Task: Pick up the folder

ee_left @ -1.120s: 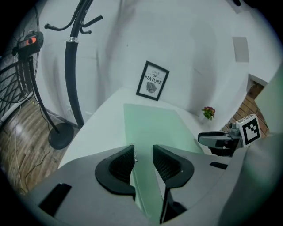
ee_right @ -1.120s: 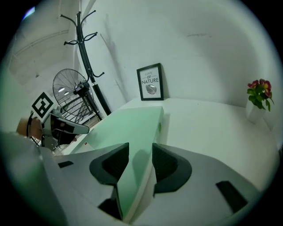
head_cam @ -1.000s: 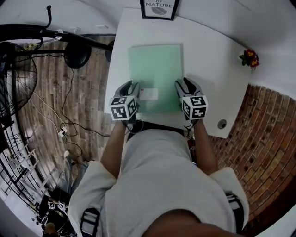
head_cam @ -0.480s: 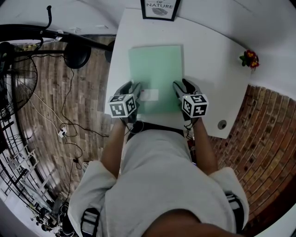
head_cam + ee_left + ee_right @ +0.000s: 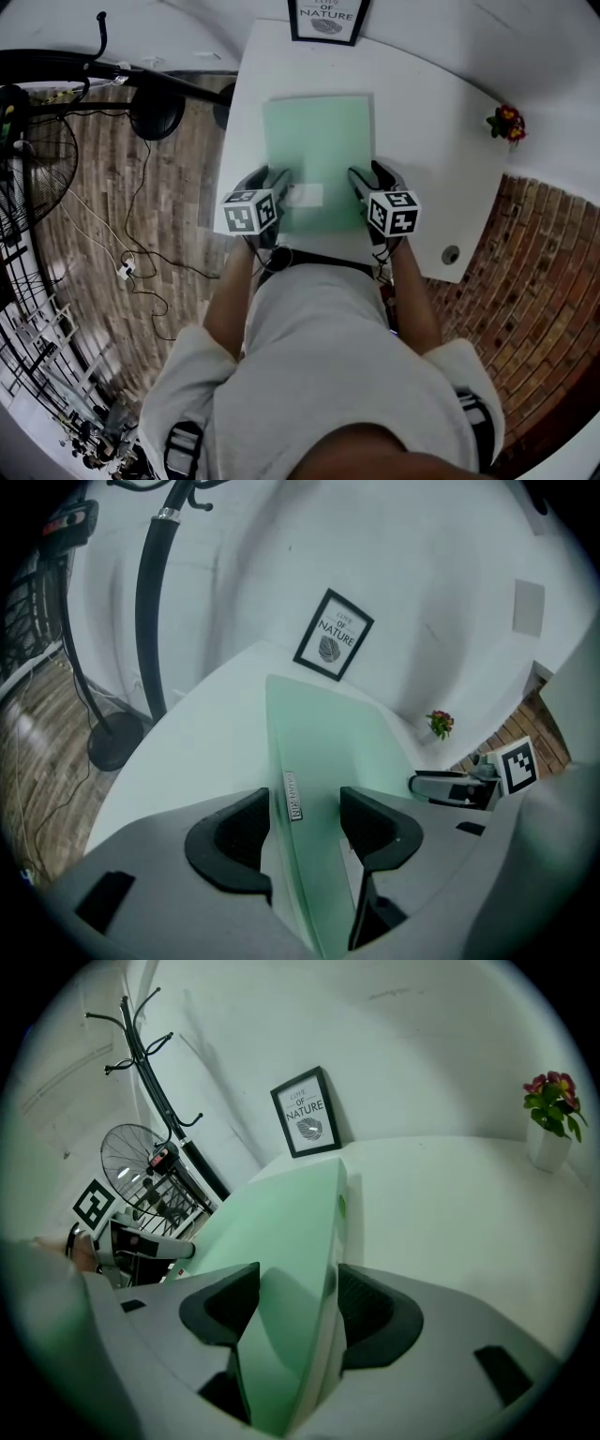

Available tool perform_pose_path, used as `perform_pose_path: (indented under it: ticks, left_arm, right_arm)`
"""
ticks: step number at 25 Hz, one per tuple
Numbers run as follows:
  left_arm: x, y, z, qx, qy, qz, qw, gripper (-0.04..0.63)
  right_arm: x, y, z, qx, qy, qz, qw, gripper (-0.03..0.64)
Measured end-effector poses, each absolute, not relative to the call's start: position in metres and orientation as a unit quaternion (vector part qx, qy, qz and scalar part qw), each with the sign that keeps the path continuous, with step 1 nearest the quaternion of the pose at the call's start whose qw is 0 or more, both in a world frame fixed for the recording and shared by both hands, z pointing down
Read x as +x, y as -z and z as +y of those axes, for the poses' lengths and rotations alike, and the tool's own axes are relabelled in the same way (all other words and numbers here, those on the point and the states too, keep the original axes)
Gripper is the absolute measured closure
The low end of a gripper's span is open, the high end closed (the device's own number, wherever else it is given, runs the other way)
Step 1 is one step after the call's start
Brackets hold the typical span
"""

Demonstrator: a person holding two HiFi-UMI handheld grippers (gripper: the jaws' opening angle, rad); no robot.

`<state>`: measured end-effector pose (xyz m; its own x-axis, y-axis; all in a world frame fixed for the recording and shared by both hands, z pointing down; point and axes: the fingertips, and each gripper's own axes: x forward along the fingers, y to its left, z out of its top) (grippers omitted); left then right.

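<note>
A pale green folder (image 5: 317,150) lies flat on the white table (image 5: 422,122), with a white label (image 5: 303,194) near its close end. My left gripper (image 5: 270,178) straddles the folder's left edge. In the left gripper view the folder (image 5: 328,742) and its spine label (image 5: 292,797) run between the jaws of the left gripper (image 5: 305,822), with gaps on both sides. My right gripper (image 5: 367,176) straddles the right edge. In the right gripper view the folder (image 5: 281,1232) passes between the spread jaws of the right gripper (image 5: 298,1302). Both pairs of jaws have just been opening.
A framed print (image 5: 328,19) leans on the wall at the table's far end. A small flower pot (image 5: 506,120) stands at the right edge, and a cable hole (image 5: 451,251) sits in the near right corner. Left of the table are a coat stand base (image 5: 157,108), a fan (image 5: 37,169) and floor cables.
Both grippers stay at the folder's near edges and their jaws stand a little wider apart. The folder has not visibly moved on the table.
</note>
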<state>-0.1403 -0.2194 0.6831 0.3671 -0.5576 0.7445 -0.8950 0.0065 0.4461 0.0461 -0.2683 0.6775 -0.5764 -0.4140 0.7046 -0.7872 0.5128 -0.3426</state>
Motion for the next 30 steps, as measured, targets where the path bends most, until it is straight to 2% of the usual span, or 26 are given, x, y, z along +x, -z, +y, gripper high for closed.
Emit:
perform_pose_path:
  ticks: [8,15,19,30]
  left_arm:
    - [-0.1347,-0.6824,-0.2218,0.682,-0.144,-0.516,0.497,0.347]
    - [-0.1342,-0.6894,-0.2203,0.685,-0.163,-0.513,0.492,0.334]
    - [-0.1329,-0.6873,-0.2209,0.687,-0.156,-0.509,0.495,0.333]
    - [-0.1306,-0.6878,-0.2218,0.690,-0.158,-0.507,0.492,0.331]
  right_arm:
    - [0.0492,-0.6817,-0.2692,0.367,-0.358,-0.815,0.269,0.337]
    - [0.0463,-0.6824,-0.2673,0.367,-0.381,-0.811,0.250,0.331]
    - [0.0429,-0.6838,-0.2623,0.359,-0.384,-0.813,0.253,0.299]
    - [0.0416,-0.6857,-0.2602,0.362,-0.367,-0.812,0.274,0.301]
